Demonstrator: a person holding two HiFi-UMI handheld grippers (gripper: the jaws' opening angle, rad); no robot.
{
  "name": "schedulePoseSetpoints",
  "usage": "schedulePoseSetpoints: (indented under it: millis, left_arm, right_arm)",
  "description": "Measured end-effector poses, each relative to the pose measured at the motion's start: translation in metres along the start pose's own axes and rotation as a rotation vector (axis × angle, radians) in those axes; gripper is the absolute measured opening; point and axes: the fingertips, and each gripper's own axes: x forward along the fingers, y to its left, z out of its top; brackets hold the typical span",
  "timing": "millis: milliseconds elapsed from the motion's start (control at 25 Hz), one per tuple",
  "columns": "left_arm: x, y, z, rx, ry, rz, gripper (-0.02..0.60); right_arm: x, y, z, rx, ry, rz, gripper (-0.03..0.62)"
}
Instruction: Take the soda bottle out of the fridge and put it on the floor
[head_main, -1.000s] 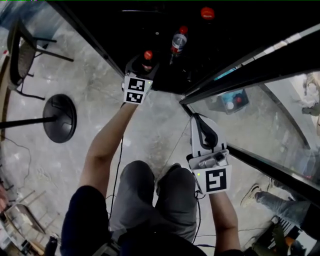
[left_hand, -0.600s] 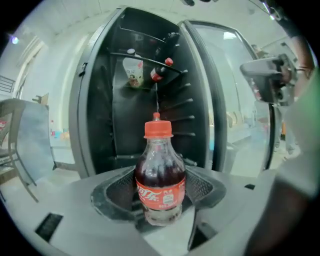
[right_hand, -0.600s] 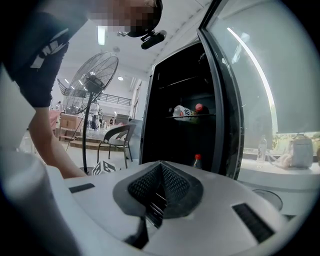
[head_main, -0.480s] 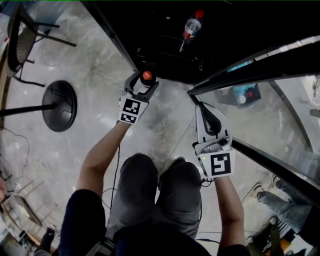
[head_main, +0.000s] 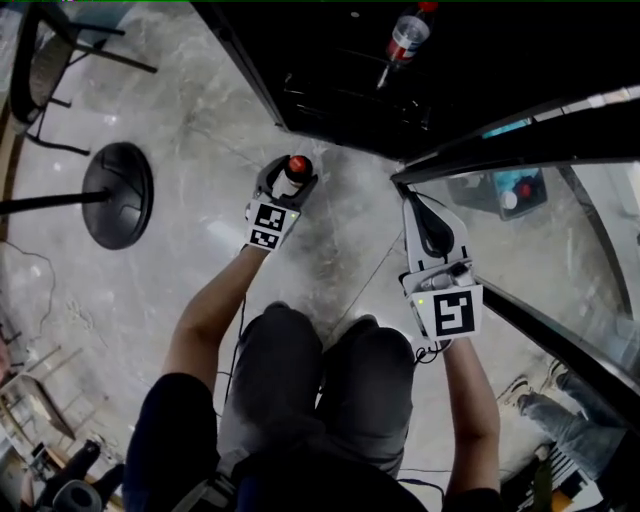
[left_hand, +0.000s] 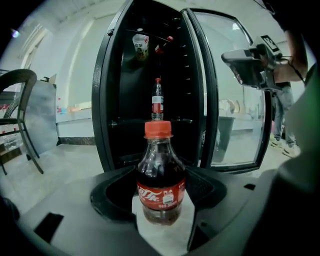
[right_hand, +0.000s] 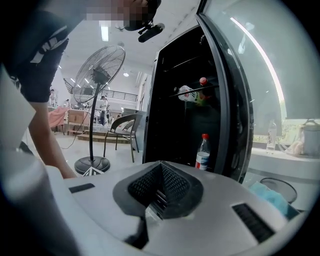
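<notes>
A small cola soda bottle (left_hand: 161, 182) with a red cap (head_main: 296, 164) stands upright between my left gripper's jaws. My left gripper (head_main: 287, 182) is shut on the bottle and holds it over the stone floor (head_main: 200, 150), just outside the open black fridge (head_main: 340, 90). My right gripper (head_main: 418, 208) is shut with nothing in it, beside the lower edge of the glass fridge door (head_main: 560, 200). In the right gripper view the jaws of this gripper (right_hand: 156, 196) meet in front of the fridge opening. A clear bottle with a red cap (left_hand: 157, 102) stays on a fridge shelf.
A pedestal fan's round base (head_main: 118, 195) rests on the floor to the left, with a dark chair (head_main: 40, 70) behind it. More items lie on upper fridge shelves (right_hand: 192, 93). The door swings out to the right. Another person's legs (head_main: 560, 415) show at lower right.
My left gripper has drawn the cola bottle out of the fridge and back toward me, over the floor. The right gripper has barely moved.
</notes>
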Motion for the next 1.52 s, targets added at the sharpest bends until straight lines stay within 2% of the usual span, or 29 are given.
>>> schedulePoseSetpoints:
  millis: [320, 560, 1120, 1520]
  left_arm:
    - [0.031, 0.005, -0.061, -0.028, 0.032, 0.024, 0.31]
    - [0.046, 0.011, -0.09, -0.041, 0.053, 0.04, 0.31]
    - [0.065, 0.008, -0.111, -0.045, 0.029, 0.035, 0.31]
    - [0.053, 0.002, -0.117, 0.013, -0.018, 0.036, 0.311]
  right_arm:
    - [0.018, 0.006, -0.038, -0.01, 0.011, 0.034, 0.018]
    - [0.031, 0.007, -0.052, -0.016, -0.003, 0.031, 0.017]
    - [0.042, 0.005, -0.073, -0.022, 0.006, 0.035, 0.018]
    - [0.039, 0.013, -0.085, -0.007, 0.004, 0.042, 0.018]
